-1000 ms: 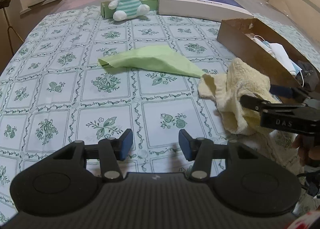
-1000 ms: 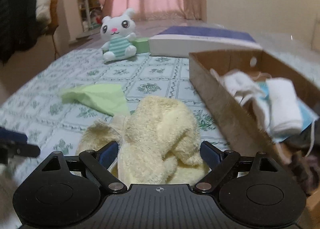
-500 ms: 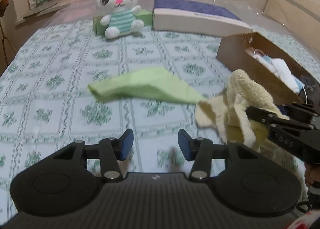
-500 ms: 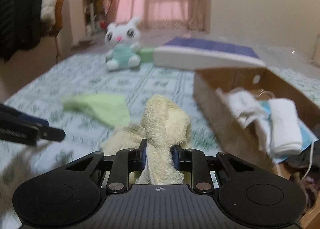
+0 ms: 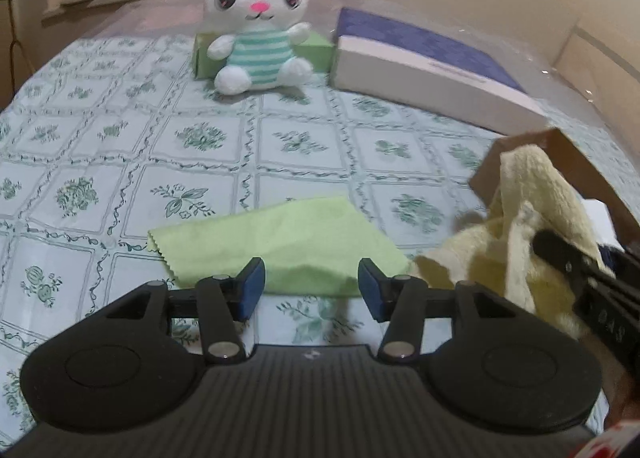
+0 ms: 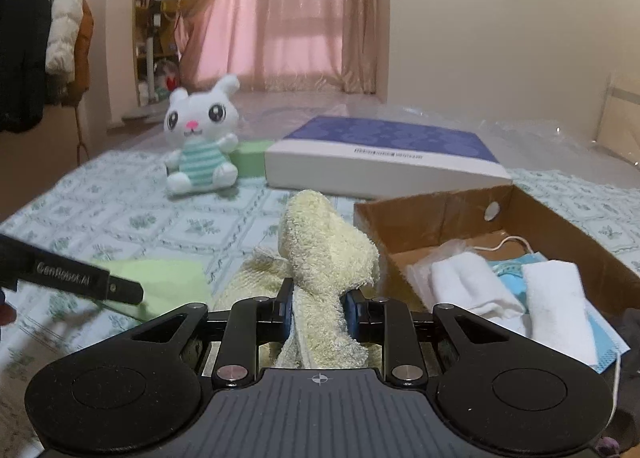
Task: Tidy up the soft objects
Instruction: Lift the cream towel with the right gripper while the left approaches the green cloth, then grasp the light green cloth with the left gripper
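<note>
My right gripper (image 6: 318, 308) is shut on a pale yellow towel (image 6: 326, 254) and holds it lifted next to the brown cardboard box (image 6: 440, 213). The towel also shows at the right of the left wrist view (image 5: 528, 213), with the right gripper's finger across it. My left gripper (image 5: 311, 288) is open and empty, just above the near edge of a flat light green cloth (image 5: 280, 242) on the patterned bedcover. The cloth also shows in the right wrist view (image 6: 168, 282). A white plush bunny (image 5: 258, 21) in a striped top sits at the back.
The box holds white rolled cloths (image 6: 472, 282) and blue face masks (image 6: 516, 266). A flat white and purple box (image 5: 424, 53) and a small green box (image 5: 316, 49) lie at the back near the bunny. Coats (image 6: 36, 37) hang at the far left.
My right gripper closed on the yellow towel and lifted it toward the box. My left gripper moved forward to the green cloth and stayed open.
</note>
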Demonstrator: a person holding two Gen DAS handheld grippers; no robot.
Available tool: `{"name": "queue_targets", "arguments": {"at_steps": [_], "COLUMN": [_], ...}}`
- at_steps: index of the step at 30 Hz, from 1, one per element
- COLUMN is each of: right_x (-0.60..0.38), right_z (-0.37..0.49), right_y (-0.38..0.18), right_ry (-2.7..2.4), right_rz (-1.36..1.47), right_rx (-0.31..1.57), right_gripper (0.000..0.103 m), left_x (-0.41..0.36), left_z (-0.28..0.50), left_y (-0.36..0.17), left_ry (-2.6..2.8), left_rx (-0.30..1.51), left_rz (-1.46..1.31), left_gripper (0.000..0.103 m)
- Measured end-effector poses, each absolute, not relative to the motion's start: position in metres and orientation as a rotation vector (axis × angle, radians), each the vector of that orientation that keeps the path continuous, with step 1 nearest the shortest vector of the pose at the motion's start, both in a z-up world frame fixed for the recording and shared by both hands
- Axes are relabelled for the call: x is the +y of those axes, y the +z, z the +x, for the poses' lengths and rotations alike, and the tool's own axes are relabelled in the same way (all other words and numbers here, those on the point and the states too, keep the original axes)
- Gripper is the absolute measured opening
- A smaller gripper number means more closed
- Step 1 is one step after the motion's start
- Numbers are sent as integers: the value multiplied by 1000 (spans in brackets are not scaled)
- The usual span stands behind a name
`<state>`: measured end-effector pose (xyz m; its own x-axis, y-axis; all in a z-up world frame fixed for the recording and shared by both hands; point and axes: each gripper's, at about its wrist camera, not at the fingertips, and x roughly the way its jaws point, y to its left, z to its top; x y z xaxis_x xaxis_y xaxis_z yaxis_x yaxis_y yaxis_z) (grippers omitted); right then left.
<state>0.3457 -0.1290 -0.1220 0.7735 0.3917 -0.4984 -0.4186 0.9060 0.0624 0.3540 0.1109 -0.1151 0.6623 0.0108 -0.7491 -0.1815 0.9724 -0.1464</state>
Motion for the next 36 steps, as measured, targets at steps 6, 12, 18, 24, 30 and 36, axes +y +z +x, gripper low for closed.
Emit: {"name": "queue_targets", "arguments": {"at_steps": [6,12,18,24,30,36], "right_x": [-122,-122,-127,-143,-161,-166], "right_z": [356,353,337,316,284,269], "right_y": [-137,-145,-141,-132,-120,-123], "right_ry": [454,470,502,527,555,549], "right_rz": [-63,-73,-57,3,26,3], "right_rx": [572,591,599,636,667,689], "right_gripper": [26,26,26,26,26,26], "left_x": [111,98,89,82,68,55], "left_z": [371,368,353,322,277,241], "left_y": [-131,-135,-134,-129,-125,-125], "left_ry": [147,114,68,51,29,-28], "left_rx": [875,873,890,925,961,961], "left_rz": [-210,-79,-19,2,9,28], "left_gripper": [44,2,0,0,0,11]}}
